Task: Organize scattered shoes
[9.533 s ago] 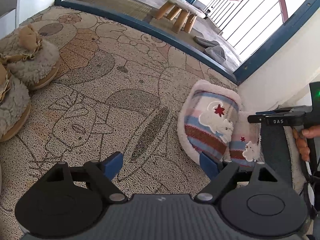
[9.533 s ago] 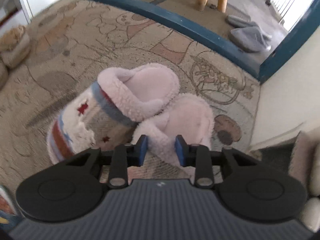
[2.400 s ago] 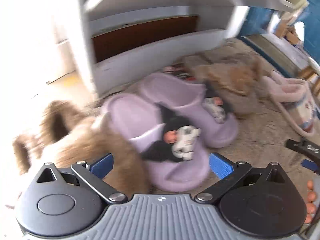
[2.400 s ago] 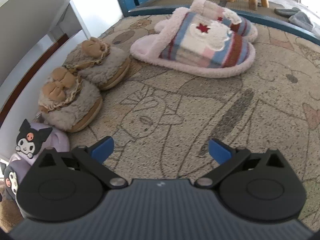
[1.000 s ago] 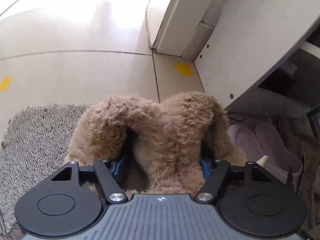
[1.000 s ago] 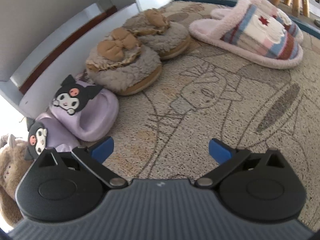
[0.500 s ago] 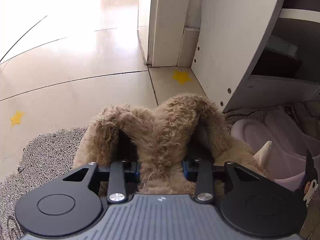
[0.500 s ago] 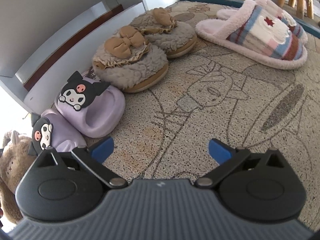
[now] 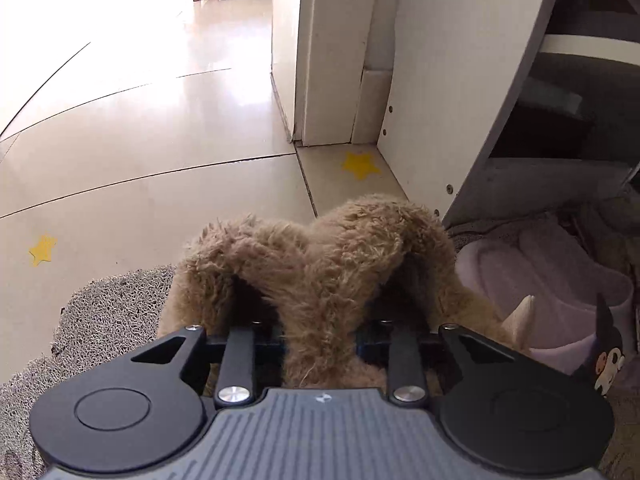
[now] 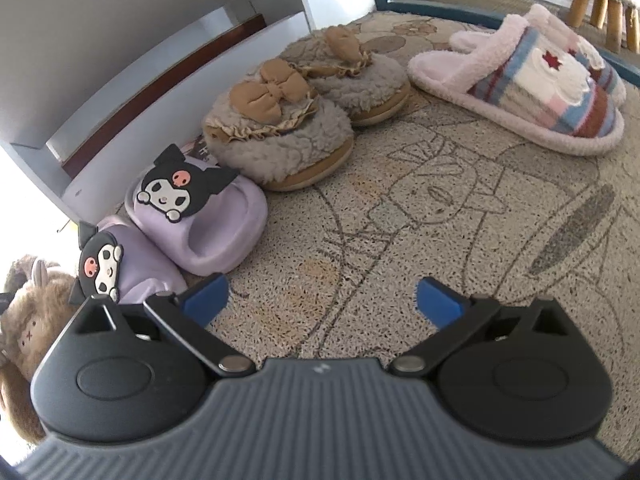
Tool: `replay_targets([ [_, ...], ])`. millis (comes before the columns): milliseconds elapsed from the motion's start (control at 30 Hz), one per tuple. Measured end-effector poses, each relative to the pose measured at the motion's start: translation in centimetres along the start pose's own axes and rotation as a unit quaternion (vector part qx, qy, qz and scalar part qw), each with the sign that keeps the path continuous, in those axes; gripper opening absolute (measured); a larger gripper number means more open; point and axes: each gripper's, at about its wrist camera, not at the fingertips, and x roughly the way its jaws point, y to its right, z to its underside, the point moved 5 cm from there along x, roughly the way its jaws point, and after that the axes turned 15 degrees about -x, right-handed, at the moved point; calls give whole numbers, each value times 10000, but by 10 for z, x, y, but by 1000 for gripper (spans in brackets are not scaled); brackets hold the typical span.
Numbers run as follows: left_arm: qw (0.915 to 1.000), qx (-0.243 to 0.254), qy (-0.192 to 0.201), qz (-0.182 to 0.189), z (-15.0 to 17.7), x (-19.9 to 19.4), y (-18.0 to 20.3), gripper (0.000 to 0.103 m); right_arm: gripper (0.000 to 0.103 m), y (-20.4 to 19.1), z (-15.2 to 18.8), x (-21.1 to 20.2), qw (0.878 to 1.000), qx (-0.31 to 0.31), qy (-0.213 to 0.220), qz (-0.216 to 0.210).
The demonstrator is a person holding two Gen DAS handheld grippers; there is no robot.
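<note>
My left tongs are clamped on a brown fuzzy slipper. The jaws have just been closing, and now a thick fold of its plush sits pinched between them. This slipper fills the lower middle of the left view. It sits at the corner of the mat, with pale floor from nine to twelve o'clock and the white shoe rack at one o'clock. A lilac slipper lies just beside it at three o'clock.

My right tongs are spread wide and hold nothing; only bare mat lies between the blue pads.

In the right view a row runs along the rack. The brown slipper shows at the edge at nine o'clock. Next come two lilac slippers with a cartoon face on each, then two grey fleece slippers with tan bows at eleven to twelve o'clock. A striped pink pair sits at one to two o'clock.

To do this step well, I judge I should keep the pinch firm, because plush compresses and can slide out. I should lift straight up before swinging across, so the sole clears the lilac slipper. I would set the brown slipper toe-out in line with the row. I should let go only once the sole rests flat.

I can read no brand or writing. A small pale mark sits on each tong body, too small to make out. Yellow star stickers dot the floor, and the mat carries line drawings.
</note>
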Motion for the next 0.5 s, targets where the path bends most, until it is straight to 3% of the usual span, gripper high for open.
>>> replay_targets([
  [500, 9974, 105, 78, 709, -5, -65, 3, 29, 103, 2, -4, -5, 10000, 38, 81, 39],
])
